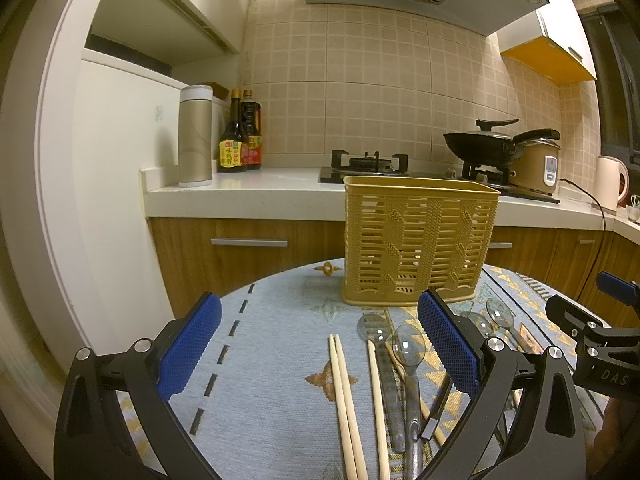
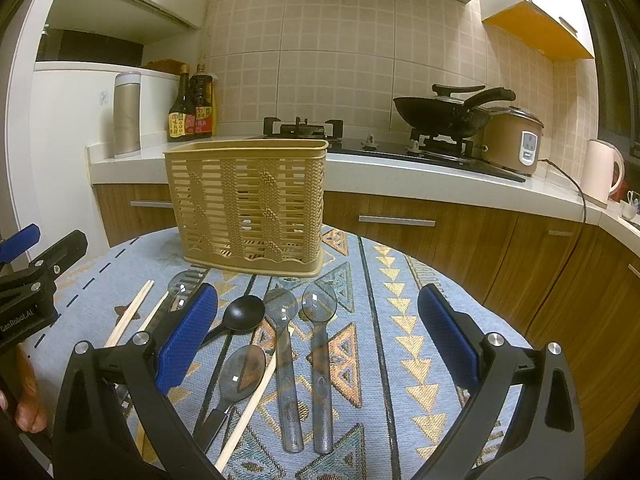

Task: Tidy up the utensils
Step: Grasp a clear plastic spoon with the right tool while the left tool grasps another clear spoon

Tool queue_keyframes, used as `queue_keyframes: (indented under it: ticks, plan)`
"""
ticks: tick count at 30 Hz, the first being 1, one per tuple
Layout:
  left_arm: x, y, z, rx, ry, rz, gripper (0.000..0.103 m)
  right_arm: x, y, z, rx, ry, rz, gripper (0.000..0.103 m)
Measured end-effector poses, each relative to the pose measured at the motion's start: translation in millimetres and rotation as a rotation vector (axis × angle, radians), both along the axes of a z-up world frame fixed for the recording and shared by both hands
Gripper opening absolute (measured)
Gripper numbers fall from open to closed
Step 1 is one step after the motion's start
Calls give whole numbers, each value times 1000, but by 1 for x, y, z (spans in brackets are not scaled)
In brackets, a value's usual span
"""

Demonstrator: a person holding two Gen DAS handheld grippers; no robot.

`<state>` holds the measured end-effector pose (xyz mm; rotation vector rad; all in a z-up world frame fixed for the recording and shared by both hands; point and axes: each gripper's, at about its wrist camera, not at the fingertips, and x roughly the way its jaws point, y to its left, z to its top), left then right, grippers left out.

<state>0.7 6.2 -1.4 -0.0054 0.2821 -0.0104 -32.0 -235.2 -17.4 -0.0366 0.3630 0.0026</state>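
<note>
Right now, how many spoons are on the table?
5. Two clear spoons lie side by side, a third clear spoon nearer, a black spoon left of them, and a slotted clear spoon partly behind the right gripper. Others may be hidden.

- One tan slatted utensil basket (image 2: 248, 200), upright on the patterned cloth.
- Four wooden chopsticks (image 1: 345, 400), two paired, two lying singly.
- Four clear plastic spoons (image 2: 319, 300), as far as can be counted.
- One black spoon (image 2: 244, 312).
- Two dark sauce bottles (image 1: 232, 148), side by side on the counter.
- One metal flask (image 1: 195, 136).
- One black wok (image 1: 480, 148).
- One rice cooker (image 1: 540, 164).
- One pale kettle (image 1: 610, 180).
</note>
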Motion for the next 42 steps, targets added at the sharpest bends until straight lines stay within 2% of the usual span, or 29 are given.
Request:
queue_keyframes:
  ticks: [9,11,14,17,19,20,23,25,27,29,32,35,36,39,42]
  plan:
    - [2,2,-1,-14,18,-3,96,1,-4,0,5,12,-29,96]
    - [6,9,-1,-57,57,-12,96,3,-7,1,12,16,-36,96]
    - [18,27,1,-166,146,-56,94,9,-16,2,45,53,-47,96]
    - [29,35,5,-197,238,-128,84,19,-23,4,31,139,-34,96]
    - [38,32,9,-172,304,-190,81,26,-28,6,20,190,-25,96]
    - [41,28,11,-155,329,-231,76,32,-32,8,25,233,-2,96]
    - [54,16,11,-131,415,-328,73,48,-43,8,58,340,47,95]
    - [66,8,6,-142,500,-383,70,60,-51,7,95,405,59,82]
    - [80,-3,-1,-137,587,-413,66,76,-63,5,150,480,69,73]
    - [93,-17,-9,-111,654,-437,64,89,-72,5,195,535,73,71]
    - [107,-32,-19,-56,704,-445,58,107,-76,5,215,602,82,64]
    - [116,-44,-29,-5,743,-459,54,126,-69,3,194,661,110,59]
    - [117,-46,-30,5,752,-464,54,132,-66,1,187,681,123,59]
    - [118,-45,-35,22,771,-479,49,148,-56,-10,171,750,147,48]
    - [120,-42,-36,25,791,-493,49,158,-51,-18,180,794,169,46]
